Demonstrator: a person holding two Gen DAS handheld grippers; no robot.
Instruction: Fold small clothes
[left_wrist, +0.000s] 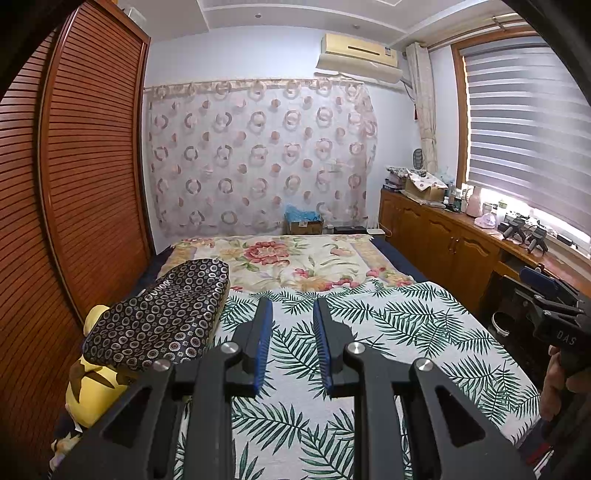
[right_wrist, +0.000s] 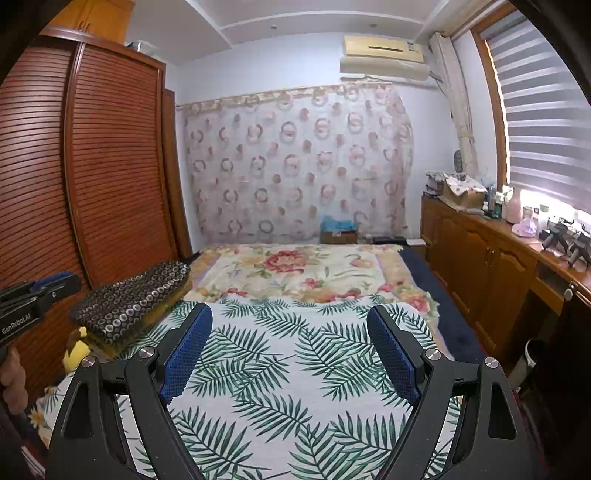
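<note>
Two grippers idle over the palm-leaf cloth (right_wrist: 295, 369) spread flat on the bed (left_wrist: 288, 258): your left gripper (left_wrist: 293, 310) narrowly parted, right gripper (right_wrist: 290, 325) spread wide, both empty; it looks soft, light, so pinch a corner

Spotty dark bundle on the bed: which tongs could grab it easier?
Probably left: the spotty dark bundle lies right beside the left tongs, though they gape narrowly. The right tongs are wide open but farther away.
</note>
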